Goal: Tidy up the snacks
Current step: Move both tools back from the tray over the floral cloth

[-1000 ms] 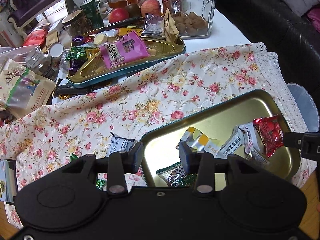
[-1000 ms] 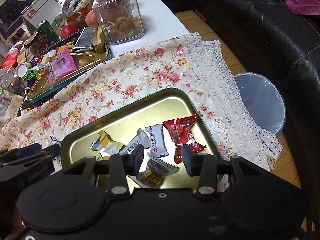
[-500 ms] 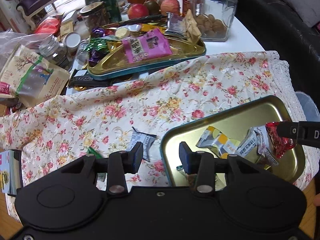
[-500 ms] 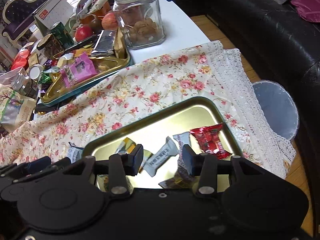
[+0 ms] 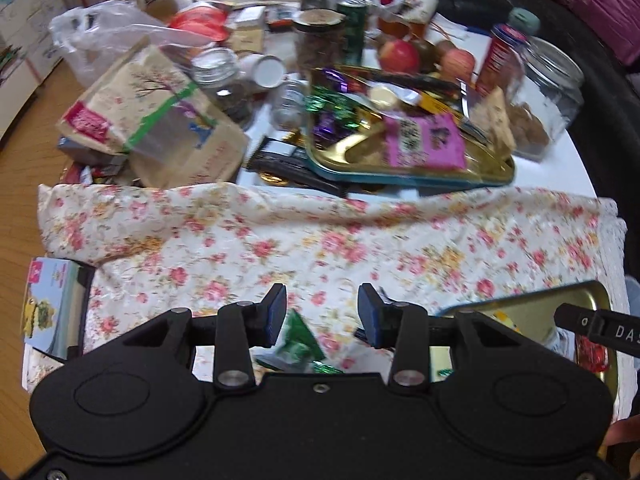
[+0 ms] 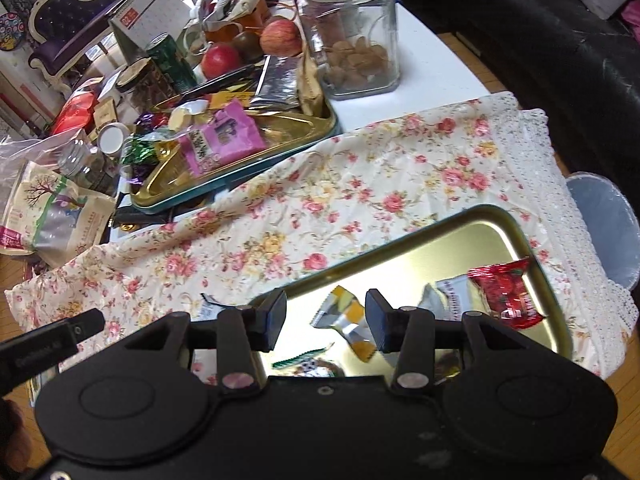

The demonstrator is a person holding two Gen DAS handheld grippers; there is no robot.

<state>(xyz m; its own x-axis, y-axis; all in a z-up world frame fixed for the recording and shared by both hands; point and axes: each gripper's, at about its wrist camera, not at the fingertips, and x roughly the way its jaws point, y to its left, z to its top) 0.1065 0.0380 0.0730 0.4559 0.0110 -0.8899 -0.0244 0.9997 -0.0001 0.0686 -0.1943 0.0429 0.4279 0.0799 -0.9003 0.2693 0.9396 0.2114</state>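
My left gripper (image 5: 322, 312) hovers open over the floral cloth (image 5: 320, 236), with a green candy wrapper (image 5: 298, 340) lying just beneath its fingers. The near gold tray (image 5: 520, 304) shows at the lower right, crossed by a finger of the other gripper. My right gripper (image 6: 326, 316) is open above that tray (image 6: 420, 240), with nothing gripped. Under its fingers lies a silver-and-yellow candy (image 6: 344, 316). A white wrapper (image 6: 448, 298) and a red candy (image 6: 504, 292) lie further right in the tray. A small white wrapper (image 6: 210, 308) sits on the cloth beside the tray.
A second gold tray (image 6: 240, 168) with a pink packet (image 6: 224, 140) and several sweets stands beyond the cloth. Around it are a glass jar (image 6: 352, 40), apples, cans and a paper bag (image 5: 160, 128). A small box (image 5: 52, 308) sits at the cloth's left edge. A bin (image 6: 604, 220) and a black sofa lie to the right.
My left gripper has swung left off the near tray and now sits over the cloth and the green wrapper. The right gripper has shifted left across the tray.
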